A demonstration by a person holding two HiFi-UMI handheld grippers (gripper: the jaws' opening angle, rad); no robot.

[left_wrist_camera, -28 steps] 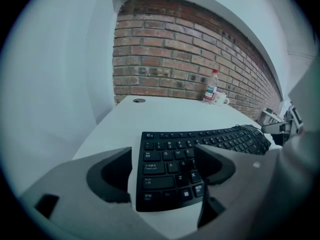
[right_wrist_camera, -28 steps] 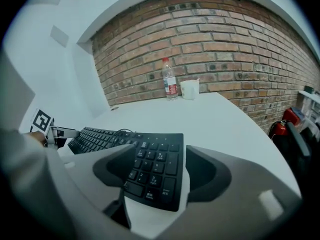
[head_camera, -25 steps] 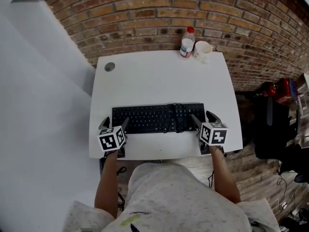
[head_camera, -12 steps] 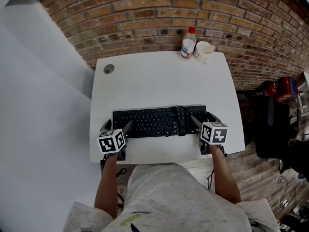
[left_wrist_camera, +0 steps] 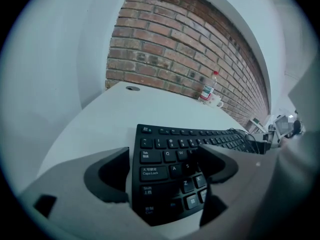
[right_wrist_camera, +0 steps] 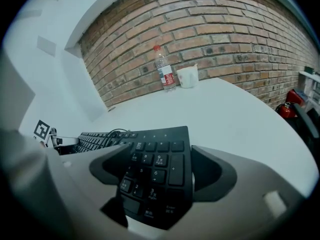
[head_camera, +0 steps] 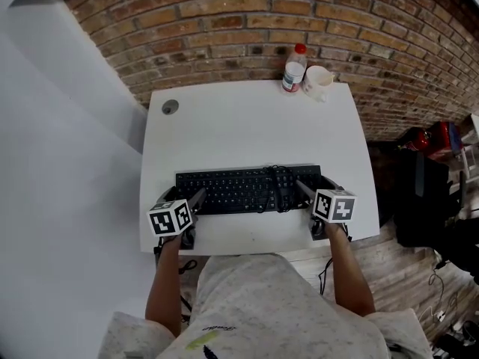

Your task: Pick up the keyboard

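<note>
Now my left tool [head_camera: 184,194] and right tool [head_camera: 314,184], jaws just opened wide, straddle the keyboard [head_camera: 239,189] at either end, unclenched, ready to lift it level.

Red-capped bottle [head_camera: 293,69] just beside white cup [head_camera: 317,81] at far edge of white table [head_camera: 239,126], brick wall [head_camera: 224,21] behind

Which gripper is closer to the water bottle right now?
Right. The right gripper straddles the keyboard at its right end, on the water bottle side; the left gripper straddles its far left end.
</note>
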